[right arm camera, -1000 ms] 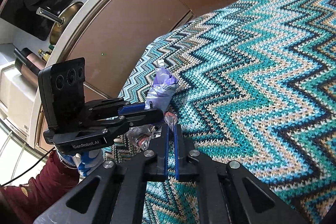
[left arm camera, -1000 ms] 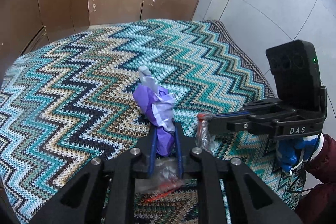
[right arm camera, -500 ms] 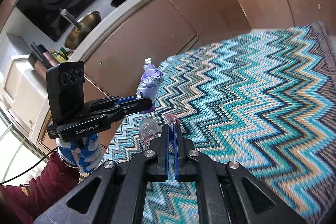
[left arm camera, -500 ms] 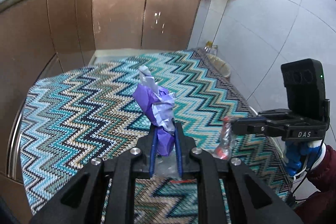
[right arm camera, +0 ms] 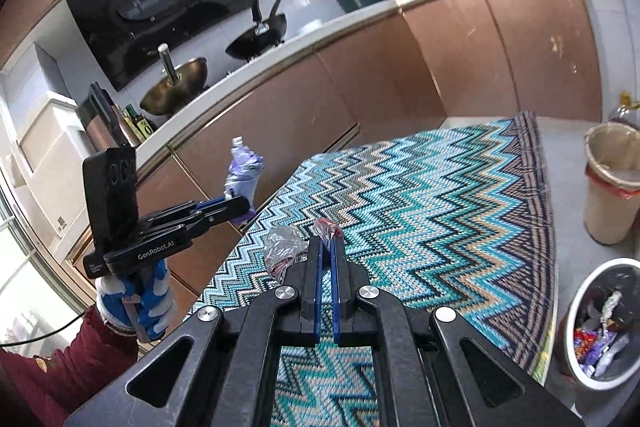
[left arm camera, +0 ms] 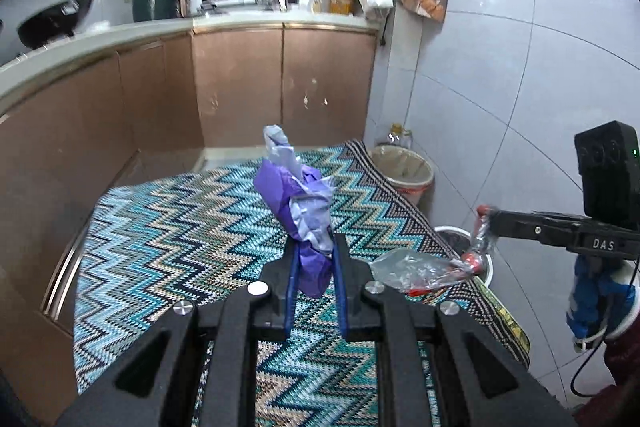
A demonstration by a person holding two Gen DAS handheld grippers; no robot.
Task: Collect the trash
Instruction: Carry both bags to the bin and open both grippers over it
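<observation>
Here, left hand-held gripper (left arm camera: 314, 259) pinched a crumpled purple wrapper (left arm camera: 298, 199) above the zigzag rug (left arm camera: 180, 227), right hand-held gripper (right arm camera: 325, 241) pressed on a clear plastic wrapper (right arm camera: 286, 245), grey trash bin (right arm camera: 576, 311) near the rug's edge.

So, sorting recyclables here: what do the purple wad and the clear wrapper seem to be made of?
Purple wad: looks like thin, matte plastic film or foil-backed wrapper; it holds sharp crumples and shows a paler, silvery underside. Clear wrapper: apparently glossy transparent plastic film with red print; the rug shows through and the creases glint.
</observation>
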